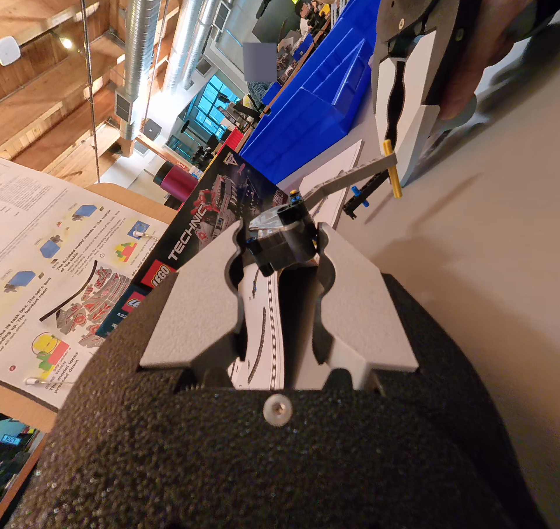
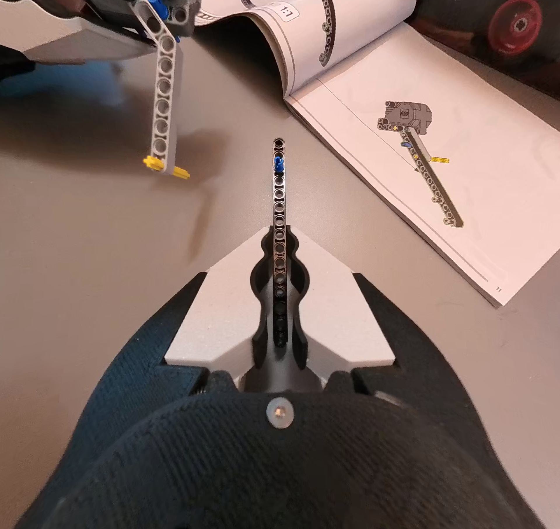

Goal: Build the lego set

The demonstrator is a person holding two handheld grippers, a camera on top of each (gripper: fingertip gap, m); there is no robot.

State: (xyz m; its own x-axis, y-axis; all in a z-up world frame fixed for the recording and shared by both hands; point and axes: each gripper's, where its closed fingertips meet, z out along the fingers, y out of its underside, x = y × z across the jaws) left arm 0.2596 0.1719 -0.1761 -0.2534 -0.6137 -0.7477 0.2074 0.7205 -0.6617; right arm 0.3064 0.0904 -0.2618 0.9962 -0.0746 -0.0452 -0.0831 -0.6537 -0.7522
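My left gripper (image 1: pixel 280 235) is shut on a grey and black motor assembly (image 1: pixel 280 240), held tilted above the table. A long light grey beam (image 1: pixel 348 178) sticks out from it, with a yellow axle (image 1: pixel 393 169) through its far end. In the right wrist view the same assembly (image 2: pixel 121 2) shows at top left, with its grey beam (image 2: pixel 163 96) hanging down and the yellow axle (image 2: pixel 166 167) at its tip. My right gripper (image 2: pixel 279 229) is shut on a long black beam (image 2: pixel 278 211) with a blue pin (image 2: pixel 278 164) near its far end. The black beam (image 1: pixel 368 188) also shows in the left wrist view.
An open instruction booklet (image 2: pixel 409 138) lies on the grey table (image 2: pixel 91 241) at the right. A red wheel (image 2: pixel 515 26) lies behind it. In the left wrist view, blue bins (image 1: pixel 312 114), the set's box (image 1: pixel 212 220) and a printed sheet (image 1: pixel 45 272) stand beside the table.
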